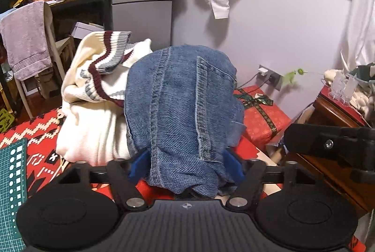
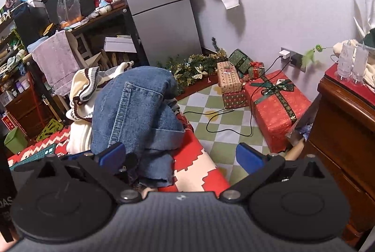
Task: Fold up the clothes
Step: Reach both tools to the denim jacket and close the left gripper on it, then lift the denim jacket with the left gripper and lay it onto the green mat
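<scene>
**Denim bunched in the left gripper**

Blue fingers of the left gripper (image 1: 186, 166) are clamped on a bunched fold of the jeans (image 1: 180, 102), which drape over a cream sweater (image 1: 93, 120) on the red patterned table (image 2: 199, 165). Beside them, the right gripper (image 2: 180, 153) is spread wide, holding nothing.

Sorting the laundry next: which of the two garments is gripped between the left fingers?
The blue jeans, bunched between the left fingers; the cream sweater lies untouched beside them.
</scene>
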